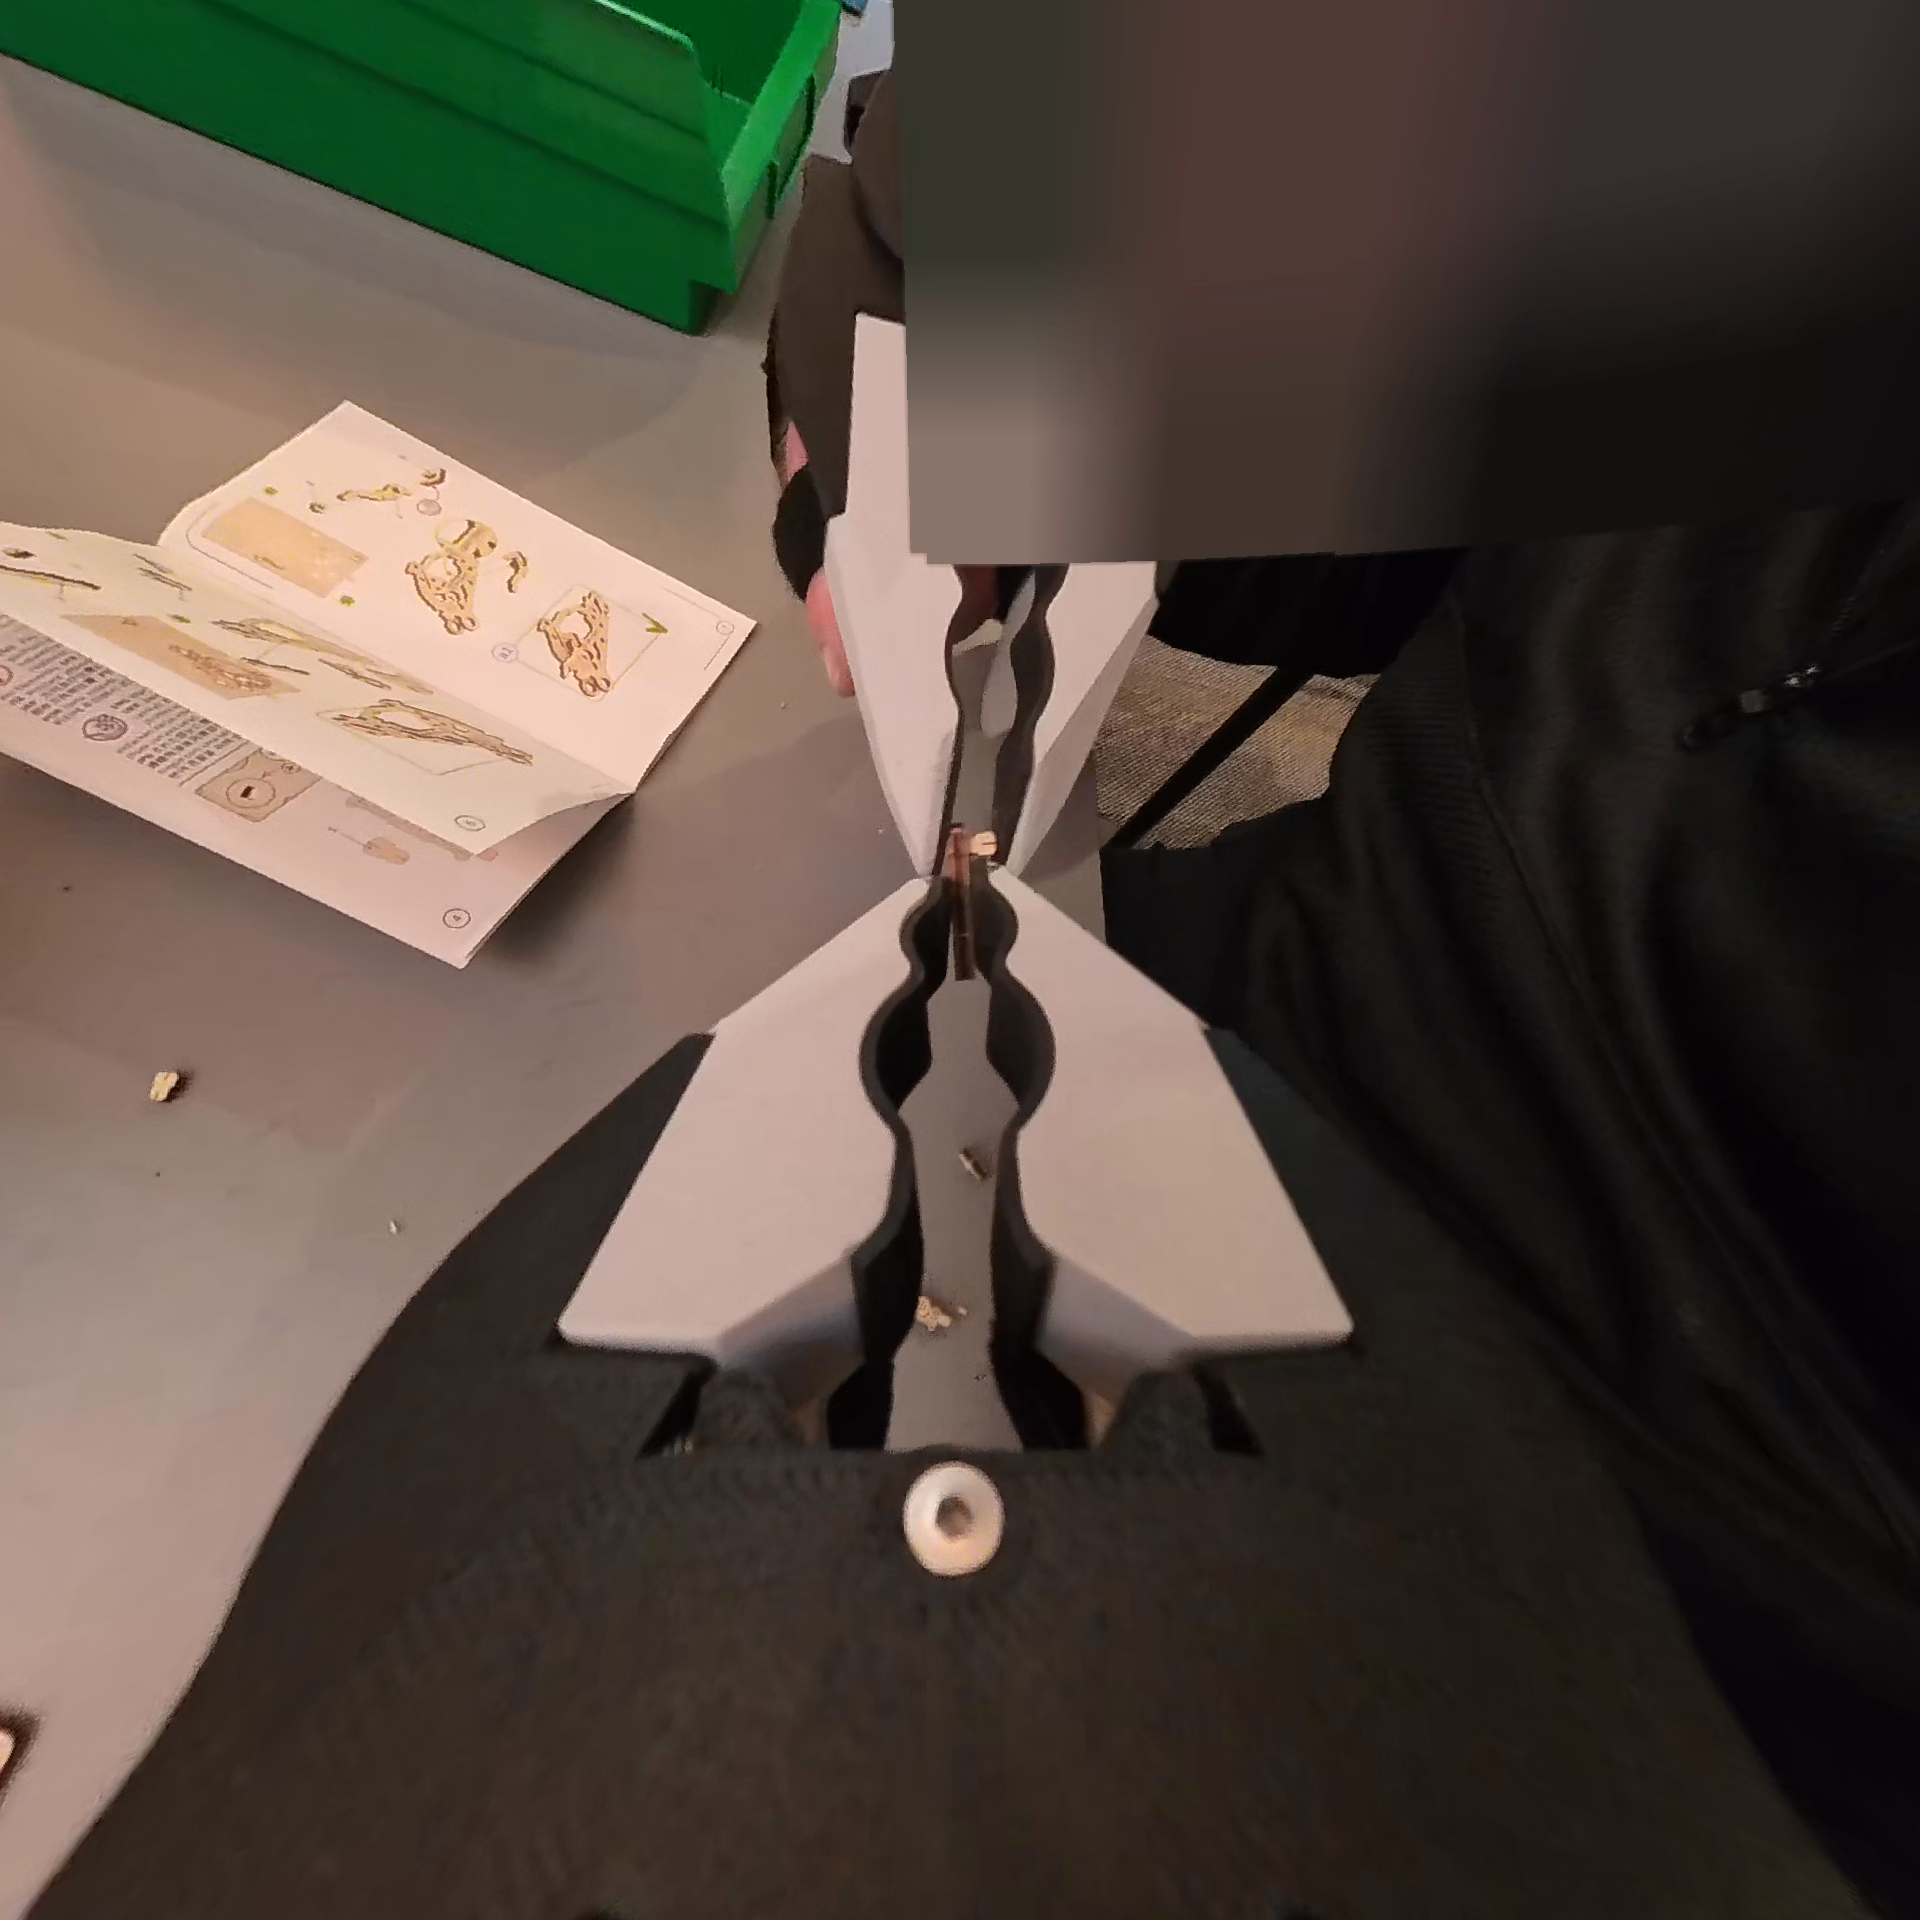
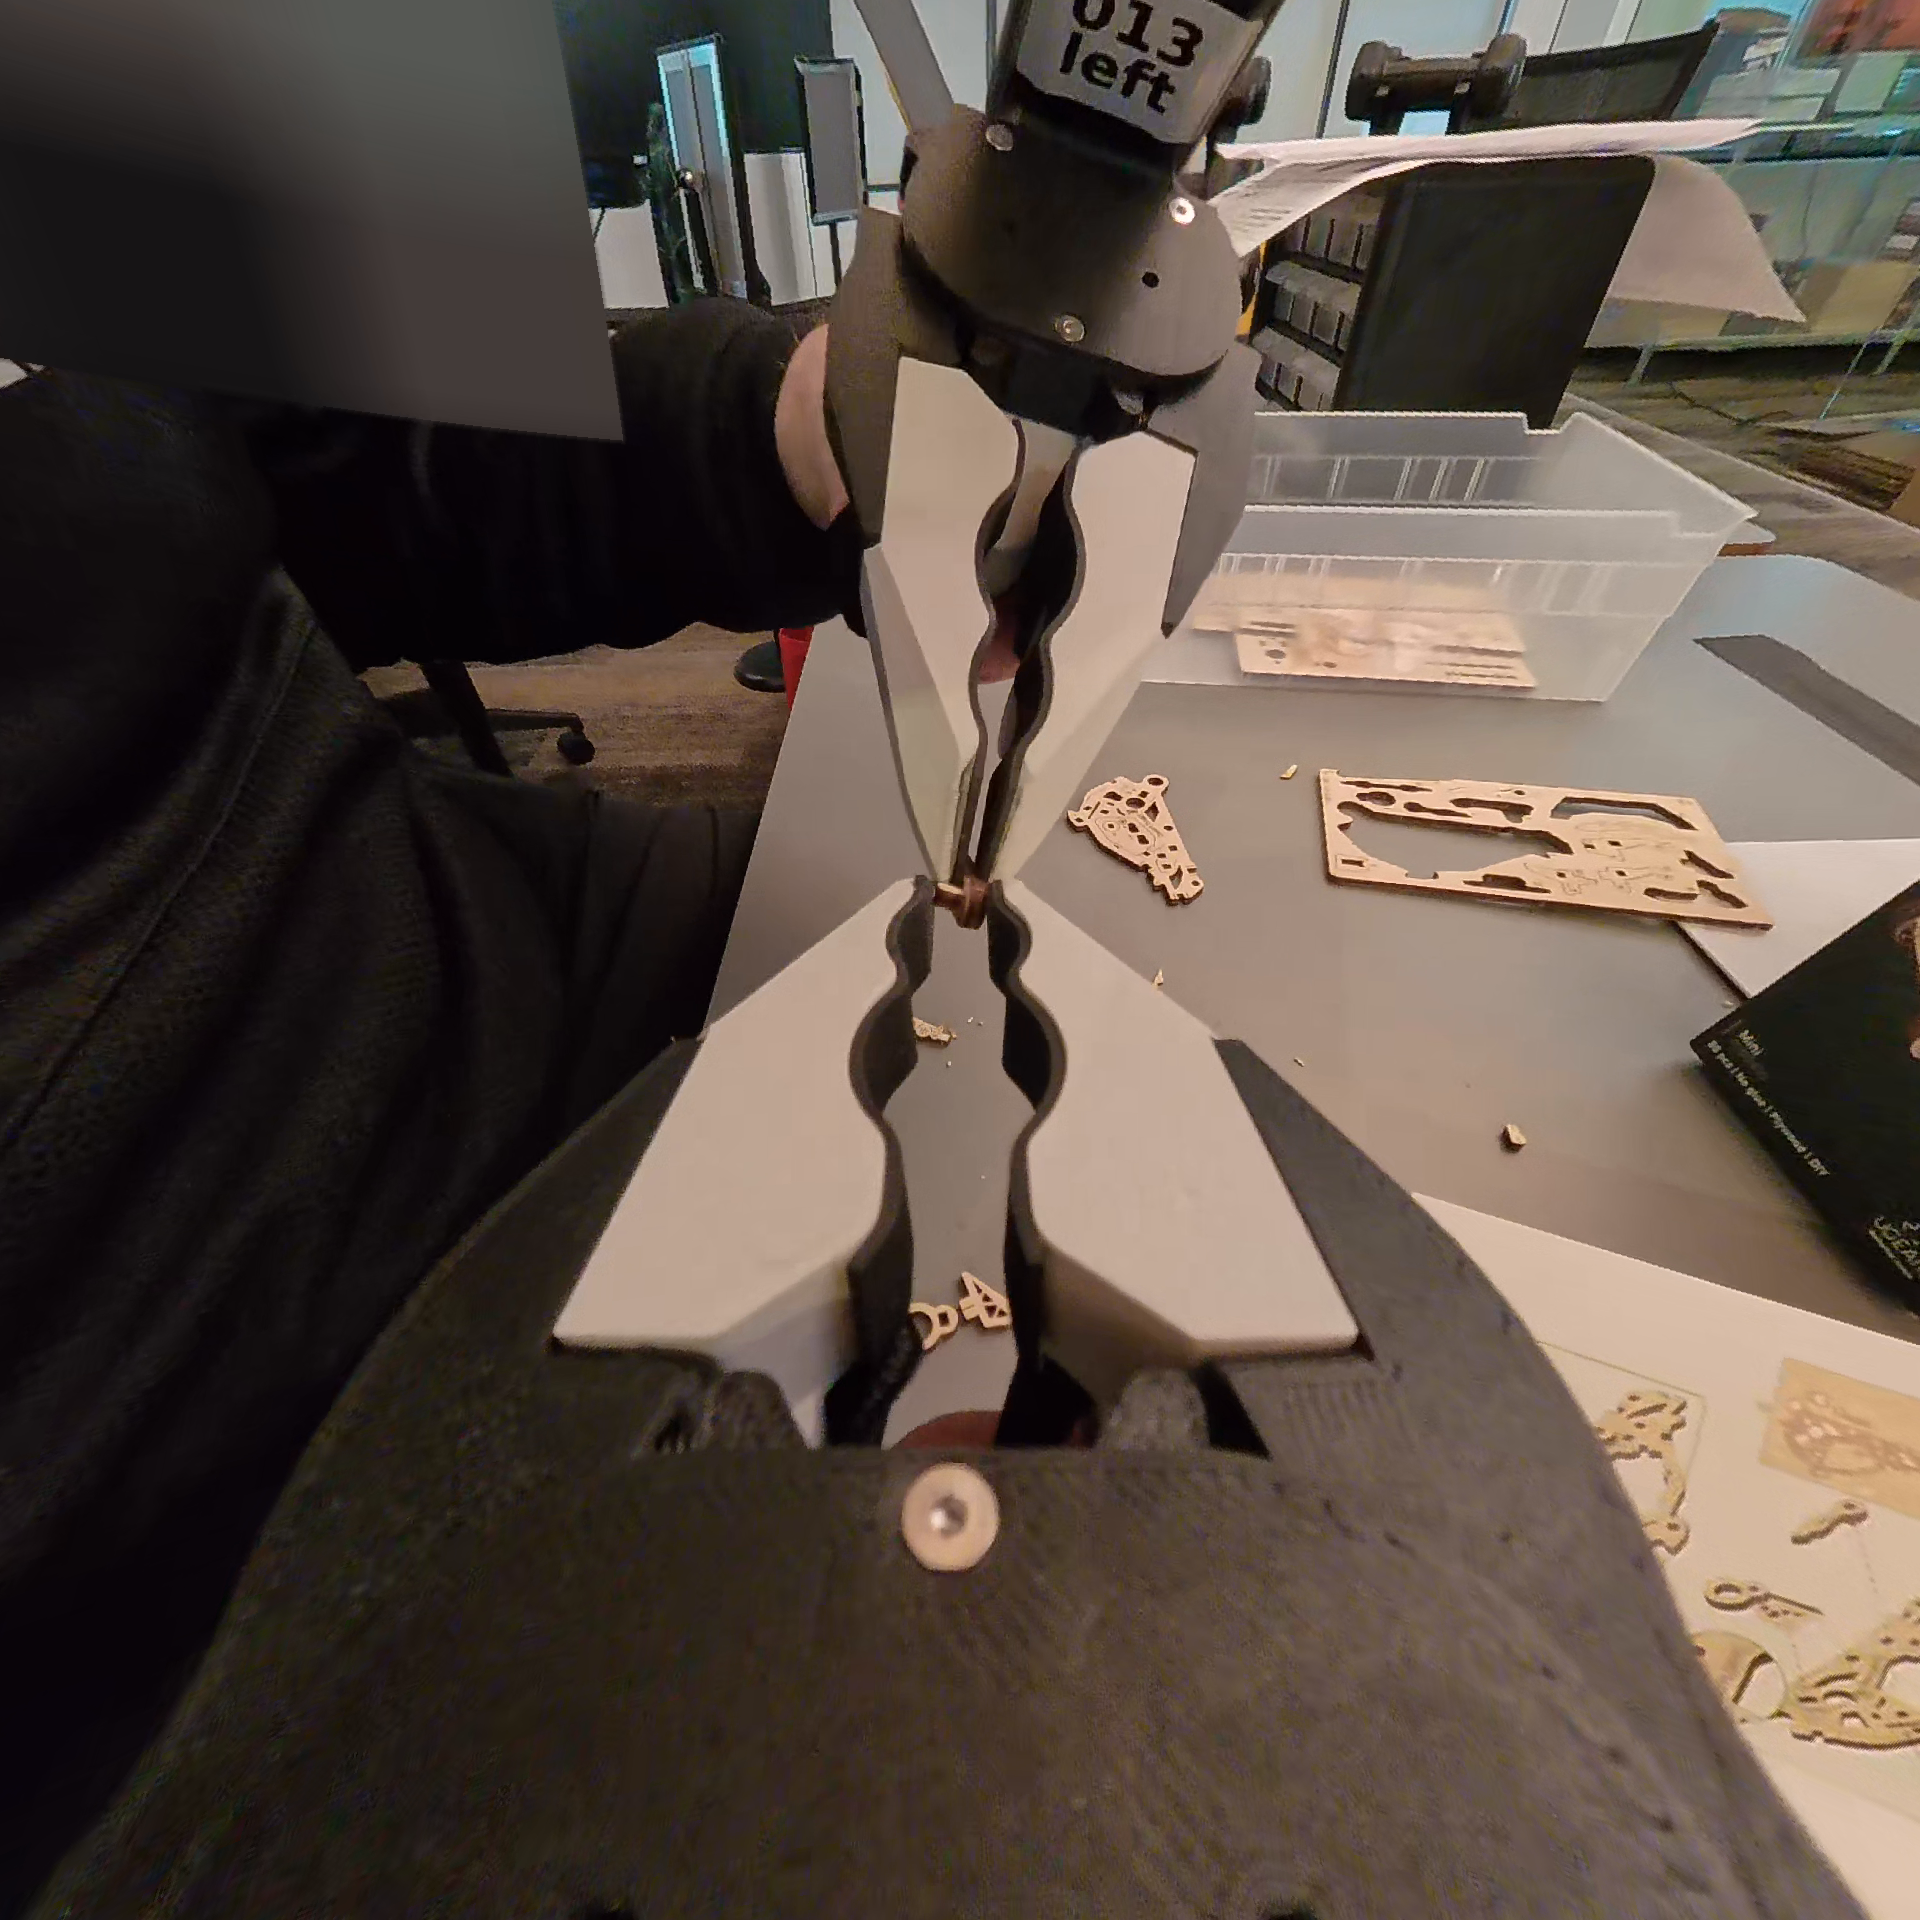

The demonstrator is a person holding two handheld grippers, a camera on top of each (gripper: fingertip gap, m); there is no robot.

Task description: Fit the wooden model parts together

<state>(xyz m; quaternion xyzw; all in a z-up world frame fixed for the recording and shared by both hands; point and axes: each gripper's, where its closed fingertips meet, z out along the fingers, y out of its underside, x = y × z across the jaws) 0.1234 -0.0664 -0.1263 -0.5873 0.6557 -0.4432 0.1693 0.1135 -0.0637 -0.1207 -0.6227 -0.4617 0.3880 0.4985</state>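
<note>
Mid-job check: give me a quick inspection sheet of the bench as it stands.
Surface: grey table, dusted with small wood crumbs.
Job's things: small wooden part held tip to tip above the table edge; cut-out model piece; punched plywood sheet.
Clutter: open instruction leaflet, green bin, clear bin, dark box.
Grippers: left gripper and right gripper both closed on the wooden part.
Cables: nothing seen.
Surroundings: person in dark clothing, office chairs.
</note>
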